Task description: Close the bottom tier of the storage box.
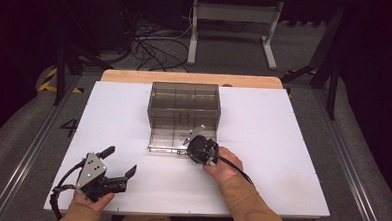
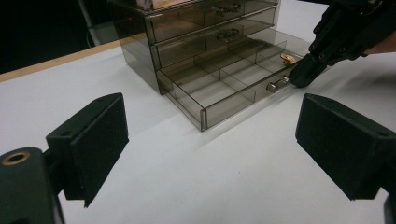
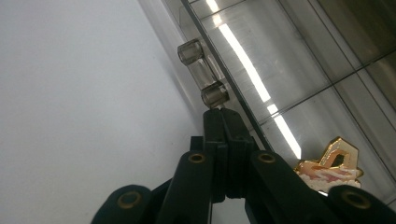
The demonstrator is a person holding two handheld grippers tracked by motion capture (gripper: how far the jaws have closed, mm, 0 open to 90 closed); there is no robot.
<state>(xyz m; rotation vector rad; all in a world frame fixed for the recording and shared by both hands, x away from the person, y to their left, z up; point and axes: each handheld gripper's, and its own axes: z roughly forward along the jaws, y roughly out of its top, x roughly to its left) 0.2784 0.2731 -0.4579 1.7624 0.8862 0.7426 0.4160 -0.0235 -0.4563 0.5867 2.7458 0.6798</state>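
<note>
A smoky clear drawer unit (image 1: 184, 97) stands mid-table, and its bottom drawer (image 1: 165, 139) is pulled out toward me. Dividers split that drawer (image 2: 233, 103) into compartments; a small gold-coloured piece (image 2: 288, 58) lies in one near the handle. My right gripper (image 1: 189, 150) is shut with nothing between its jaws. Its tips (image 3: 219, 114) sit right at one end of the clear bar handle (image 3: 201, 70), beside the drawer's front wall, with the gold piece (image 3: 332, 165) just behind them. My left gripper (image 1: 119, 161) rests open near the table's front left, its pads (image 2: 100, 140) wide apart and aimed at the drawers.
The white table top (image 1: 282, 144) has bare room on both sides of the drawer unit. A wooden strip (image 1: 135, 76) runs along its far edge. Beyond it are floor cables (image 1: 154, 51) and a white stand (image 1: 232, 27).
</note>
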